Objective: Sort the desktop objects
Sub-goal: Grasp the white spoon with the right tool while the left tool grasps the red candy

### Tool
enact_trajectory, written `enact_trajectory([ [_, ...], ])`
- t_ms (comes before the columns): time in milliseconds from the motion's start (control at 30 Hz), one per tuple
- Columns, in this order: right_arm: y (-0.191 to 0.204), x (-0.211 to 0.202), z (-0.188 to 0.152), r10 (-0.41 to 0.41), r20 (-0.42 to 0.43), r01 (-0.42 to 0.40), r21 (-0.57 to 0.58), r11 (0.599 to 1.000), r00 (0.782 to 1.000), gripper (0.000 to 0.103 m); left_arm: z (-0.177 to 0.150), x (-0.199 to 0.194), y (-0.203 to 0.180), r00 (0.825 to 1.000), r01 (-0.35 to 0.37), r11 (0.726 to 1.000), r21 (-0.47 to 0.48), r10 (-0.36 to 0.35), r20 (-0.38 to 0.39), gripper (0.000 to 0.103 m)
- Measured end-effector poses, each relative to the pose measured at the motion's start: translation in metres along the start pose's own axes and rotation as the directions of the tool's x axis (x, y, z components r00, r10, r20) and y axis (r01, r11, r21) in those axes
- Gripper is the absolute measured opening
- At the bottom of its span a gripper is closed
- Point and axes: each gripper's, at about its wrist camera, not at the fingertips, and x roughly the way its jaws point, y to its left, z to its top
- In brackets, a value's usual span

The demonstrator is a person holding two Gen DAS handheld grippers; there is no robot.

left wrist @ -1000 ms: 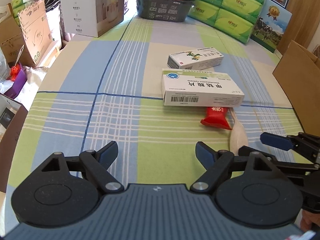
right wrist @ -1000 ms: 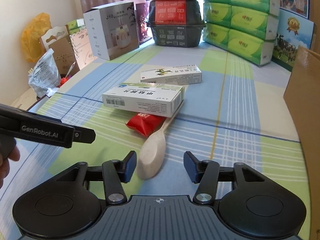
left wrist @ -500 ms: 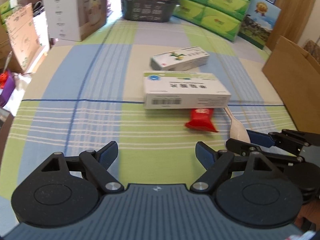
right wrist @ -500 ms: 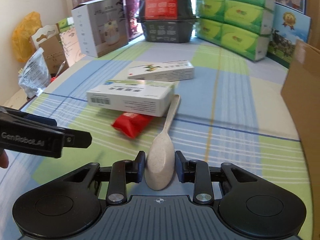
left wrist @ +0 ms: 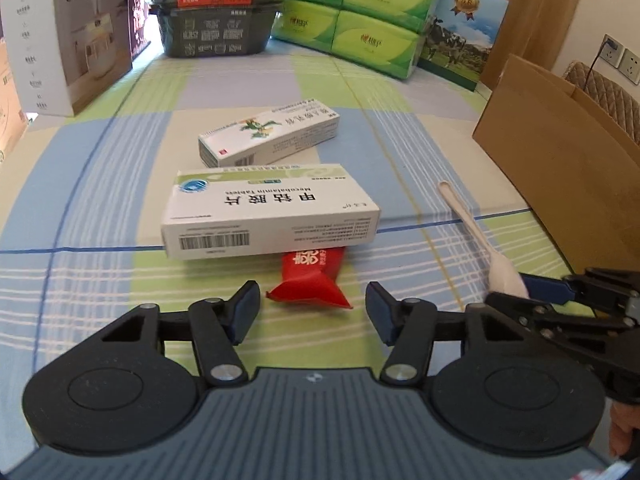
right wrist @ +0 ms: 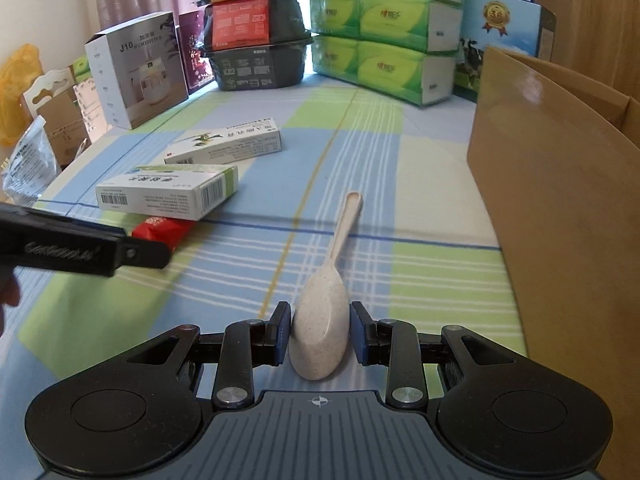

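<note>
The right tool (right wrist: 319,338) has its two blue-padded fingers pressed against either side of the bowl of the speckled cream plastic spoon (right wrist: 325,316), so it has a firm hold of it; the handle points away across the checked blue-and-green tabletop (right wrist: 360,152), and I cannot tell whether the spoon is off the cloth yet. The left tool (left wrist: 313,307) hangs wide open and empty, low over the cloth, its fingers either side of the near end of the red foil snack packet (left wrist: 310,278). That packet is half tucked under the white tablet box with the barcode (left wrist: 268,210), and the long white box with the green plant picture (left wrist: 270,132) lies just behind.

This looks like the pick-up step for the spoon. Next, I would guess, it needs lifting and carrying right, to the open brown cardboard box (right wrist: 560,184), handle clearing the wall. The left tool seems set to close on the packet.
</note>
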Motion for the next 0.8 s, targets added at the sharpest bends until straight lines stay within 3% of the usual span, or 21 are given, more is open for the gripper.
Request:
enact_trajectory([
  [67, -0.002, -0.004, -0.002, 0.002, -0.002, -0.002, -0.001, 1.0, 1.0, 0.029, 0.001, 0.004, -0.003, 1.0, -0.018, 1.0, 0.009, 0.018, 0.007, 0.042],
  [333, -0.002, -0.022, -0.015, 0.017, -0.026, -0.018, -0.026, 1.0, 1.0, 0.029, -0.008, -0.006, -0.013, 1.0, -0.027, 0.999, 0.033, 0.027, -0.014, 0.041],
  [433, -0.003, -0.036, -0.026, 0.03, -0.036, -0.031, -0.03, 0.999, 0.999, 0.029, -0.019, -0.022, -0.018, 1.0, -0.014, 1.0, 0.021, 0.014, -0.023, 0.041],
  [800, -0.006, -0.096, -0.078, 0.041, -0.058, -0.042, -0.026, 0.999, 0.997, 0.029, -0.075, -0.07, -0.072, 0.999, -0.015, 0.991, 0.136, 0.022, -0.049, 0.041],
])
